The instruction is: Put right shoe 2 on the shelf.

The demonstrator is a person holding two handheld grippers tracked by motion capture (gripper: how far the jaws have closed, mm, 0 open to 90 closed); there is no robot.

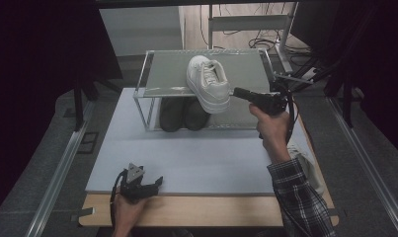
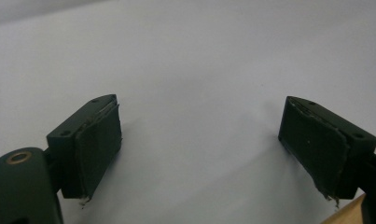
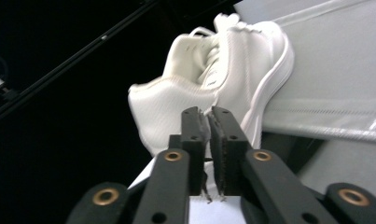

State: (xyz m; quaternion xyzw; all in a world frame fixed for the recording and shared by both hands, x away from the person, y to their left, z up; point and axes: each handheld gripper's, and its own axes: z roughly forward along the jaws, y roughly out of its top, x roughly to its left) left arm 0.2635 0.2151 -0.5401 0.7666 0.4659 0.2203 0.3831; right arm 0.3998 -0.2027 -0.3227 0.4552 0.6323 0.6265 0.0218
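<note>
The white sneaker (image 1: 208,83) rests on the top shelf of the metal rack (image 1: 152,91), at 12 o'clock on the table in the high view. Its heel end overhangs the shelf's front edge, toward 6 o'clock.

The right gripper (image 1: 237,92) is held level at the sneaker's 3 o'clock side, tips just beside the heel. In the right gripper view its jaws are pressed together with nothing between them; the sneaker's heel (image 3: 176,112) lies just beyond the tips, and contact cannot be confirmed.

The left gripper (image 1: 156,183) rests at 7 o'clock on the grey mat (image 1: 196,158), well apart from the rack. Its jaws stand wide apart with only bare mat between them.

A pair of dark shoes (image 1: 182,114) sits on the mat beneath the shelf, directly under the sneaker.
</note>
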